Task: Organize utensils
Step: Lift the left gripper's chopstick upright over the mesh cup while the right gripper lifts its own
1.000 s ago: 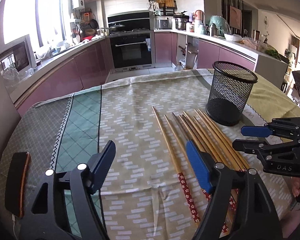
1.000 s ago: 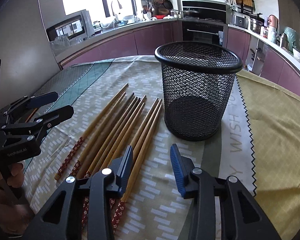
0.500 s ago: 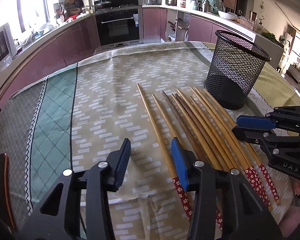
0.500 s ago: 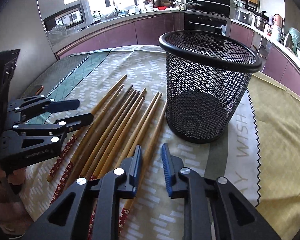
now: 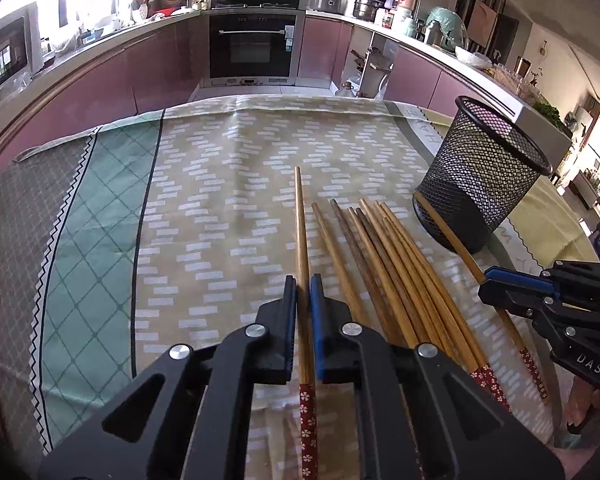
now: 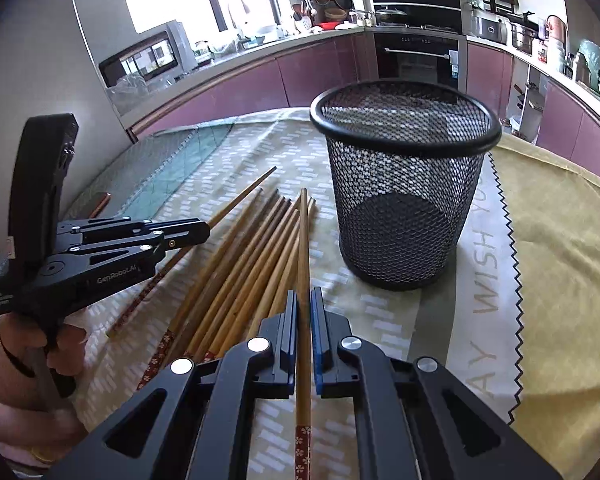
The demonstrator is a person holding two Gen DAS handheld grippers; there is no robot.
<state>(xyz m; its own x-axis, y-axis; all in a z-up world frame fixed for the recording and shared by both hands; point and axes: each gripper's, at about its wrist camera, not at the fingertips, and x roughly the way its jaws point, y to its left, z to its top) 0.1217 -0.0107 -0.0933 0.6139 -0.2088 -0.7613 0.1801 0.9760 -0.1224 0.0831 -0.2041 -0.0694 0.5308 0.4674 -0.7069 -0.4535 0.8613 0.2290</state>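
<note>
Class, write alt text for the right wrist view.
The right gripper has its jaws shut on one chopstick beside a row of chopsticks on a patterned tablecloth. An empty black mesh cup stands just behind.

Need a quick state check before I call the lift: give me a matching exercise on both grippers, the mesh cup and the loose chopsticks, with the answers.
Things:
1. left gripper
2. right gripper
3. mesh cup
4. loose chopsticks

States:
A. empty, upright on the cloth
B. lying side by side on the cloth
C. shut on the outermost chopstick, farthest from the cup
D. shut on the chopstick nearest the cup

Pairs: 1-C, 2-D, 3-A, 4-B
</note>
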